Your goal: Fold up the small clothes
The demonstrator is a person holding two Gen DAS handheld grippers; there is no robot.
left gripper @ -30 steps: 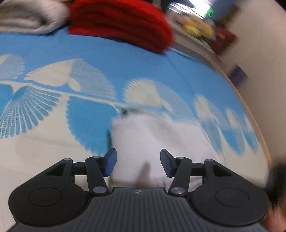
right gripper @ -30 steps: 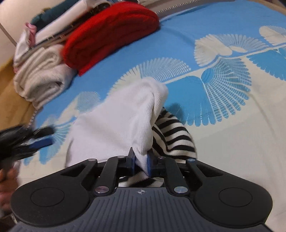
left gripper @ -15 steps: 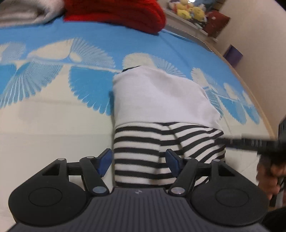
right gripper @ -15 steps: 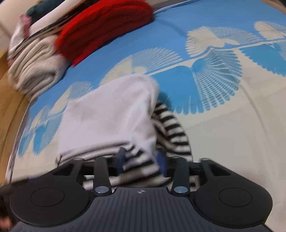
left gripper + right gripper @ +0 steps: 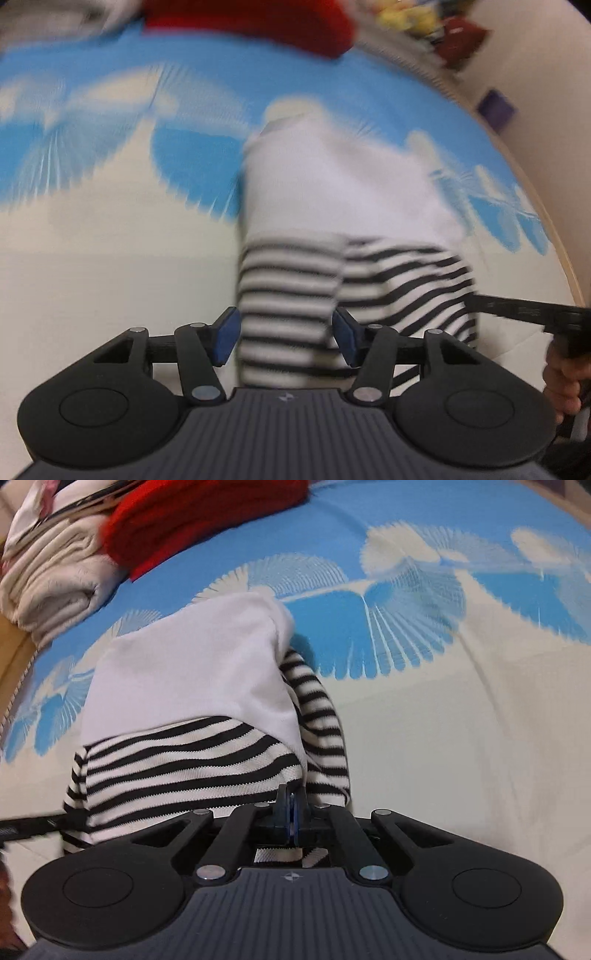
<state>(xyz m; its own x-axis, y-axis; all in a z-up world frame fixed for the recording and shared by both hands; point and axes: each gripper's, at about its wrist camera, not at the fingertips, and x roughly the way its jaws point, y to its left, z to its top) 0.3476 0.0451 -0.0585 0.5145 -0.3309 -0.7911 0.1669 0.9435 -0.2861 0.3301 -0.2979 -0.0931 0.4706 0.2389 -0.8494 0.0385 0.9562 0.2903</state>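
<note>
Soft, limp striped garment (image 5: 192,760) lies low in frame on the bedspread (image 5: 461,738), right gripper (image 5: 291,812) pinched on its hem, left gripper (image 5: 284,336) closing around the near edge, best gripped at corners.

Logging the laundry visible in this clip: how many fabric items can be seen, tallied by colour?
Striped black-and-white with a plain white part: 1, the garment being folded
Red: 1, the folded red item
Cream: 1, the folded cream item
Blue-and-cream patterned: 1, the bedspread beneath them
Total: 4. More clothes behind the cream item are too blurred to count.
</note>
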